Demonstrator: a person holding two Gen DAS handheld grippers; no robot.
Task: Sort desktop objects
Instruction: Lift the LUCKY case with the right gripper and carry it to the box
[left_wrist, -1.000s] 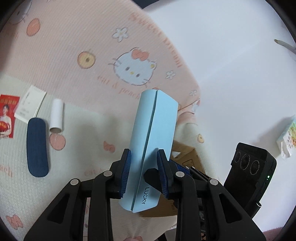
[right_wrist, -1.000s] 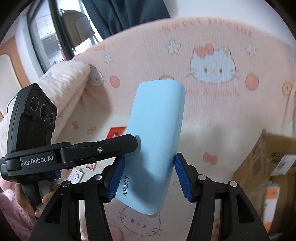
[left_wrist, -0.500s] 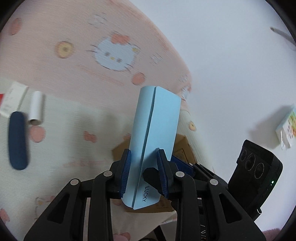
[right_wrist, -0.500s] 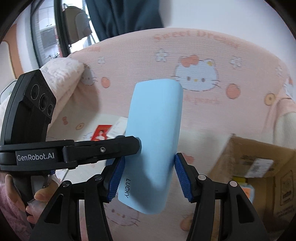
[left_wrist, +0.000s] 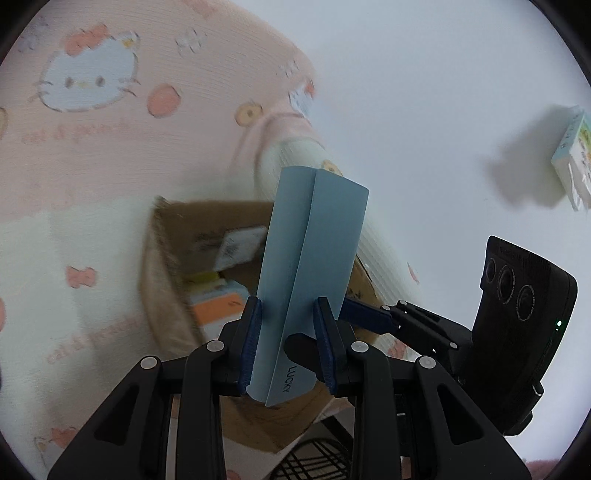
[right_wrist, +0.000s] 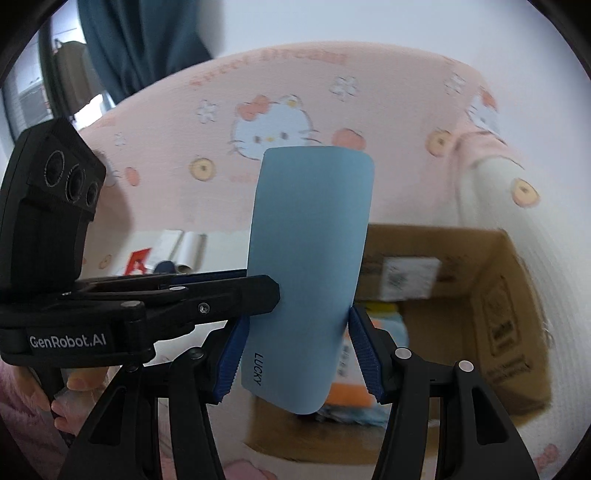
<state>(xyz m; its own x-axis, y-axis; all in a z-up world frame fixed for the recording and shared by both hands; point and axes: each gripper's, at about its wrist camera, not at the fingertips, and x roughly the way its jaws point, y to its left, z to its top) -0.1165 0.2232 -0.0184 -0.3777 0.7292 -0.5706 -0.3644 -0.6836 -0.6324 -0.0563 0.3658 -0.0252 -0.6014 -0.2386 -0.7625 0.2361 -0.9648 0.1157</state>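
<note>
A light blue case marked LUCKY (left_wrist: 310, 258) is held upright by both grippers at its lower end. My left gripper (left_wrist: 290, 332) is shut on its thin edges. My right gripper (right_wrist: 295, 350) is shut on its wide faces; the case (right_wrist: 310, 258) fills the middle of the right wrist view. The left gripper's body (right_wrist: 55, 258) shows at the left of that view. An open cardboard box (left_wrist: 166, 288) with several small items inside lies just behind and below the case; it also shows in the right wrist view (right_wrist: 498, 314).
A pink Hello Kitty blanket (left_wrist: 110, 110) covers the surface and the raised back. A white wall (left_wrist: 424, 92) is at the right with a small packet (left_wrist: 572, 155) on it. A red card and a white tube (right_wrist: 192, 247) lie far left.
Both grippers have carried the case to the right, over the open cardboard box. The dark blue case and white tube have left the left wrist view.
</note>
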